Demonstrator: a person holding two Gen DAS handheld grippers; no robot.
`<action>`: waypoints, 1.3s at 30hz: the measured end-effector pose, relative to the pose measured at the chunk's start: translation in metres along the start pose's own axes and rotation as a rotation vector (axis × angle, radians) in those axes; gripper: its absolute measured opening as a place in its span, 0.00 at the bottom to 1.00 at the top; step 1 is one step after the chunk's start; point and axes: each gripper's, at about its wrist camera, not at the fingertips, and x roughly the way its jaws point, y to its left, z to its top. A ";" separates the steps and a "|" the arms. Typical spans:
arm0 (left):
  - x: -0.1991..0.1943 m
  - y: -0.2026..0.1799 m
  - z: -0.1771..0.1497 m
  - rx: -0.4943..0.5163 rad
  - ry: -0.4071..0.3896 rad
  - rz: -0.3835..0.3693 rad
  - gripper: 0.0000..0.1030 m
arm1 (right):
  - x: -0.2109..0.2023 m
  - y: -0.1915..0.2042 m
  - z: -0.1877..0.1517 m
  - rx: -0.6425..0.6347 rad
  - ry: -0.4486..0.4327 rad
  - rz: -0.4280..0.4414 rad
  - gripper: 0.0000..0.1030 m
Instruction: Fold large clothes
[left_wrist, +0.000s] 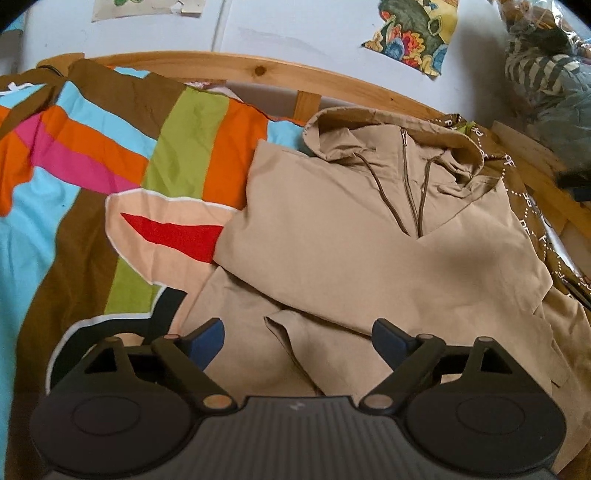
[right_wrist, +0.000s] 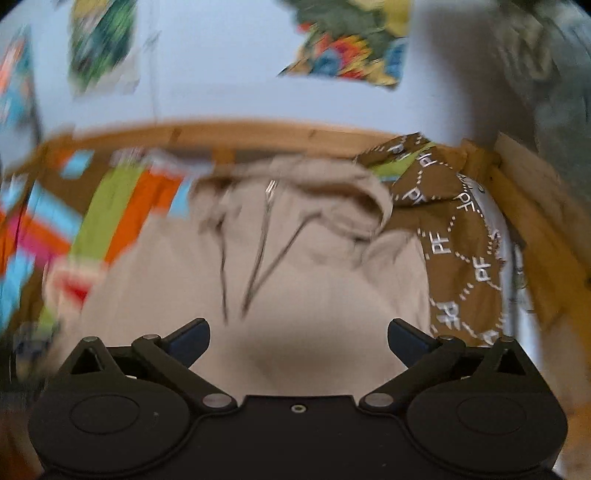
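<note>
A beige hooded top (left_wrist: 369, 251) with a short zip and drawstrings lies partly folded on the bed, hood toward the headboard. One sleeve is folded across its front, with a loose cuff (left_wrist: 291, 332) near the bottom. My left gripper (left_wrist: 298, 341) hovers open over that cuff, nothing between its blue-padded fingers. In the blurred right wrist view the same beige top (right_wrist: 295, 295) fills the middle. My right gripper (right_wrist: 298, 341) is open above the top's lower front and holds nothing.
A multicoloured striped bedcover (left_wrist: 110, 177) spreads to the left. A wooden headboard rail (left_wrist: 258, 70) runs along the back against a pale wall. A brown patterned cloth (right_wrist: 454, 251) lies at the top's right side. Piled fabric (left_wrist: 546, 74) sits at the far right.
</note>
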 end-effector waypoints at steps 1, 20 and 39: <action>0.002 0.001 0.002 -0.005 -0.006 -0.009 0.88 | 0.010 -0.011 0.000 0.059 -0.008 0.009 0.99; 0.150 -0.102 0.200 0.132 -0.001 -0.126 0.88 | 0.169 -0.098 0.086 0.693 -0.243 0.417 0.75; 0.241 -0.112 0.187 0.024 0.105 -0.120 0.73 | 0.164 -0.091 0.031 0.690 -0.169 0.255 0.03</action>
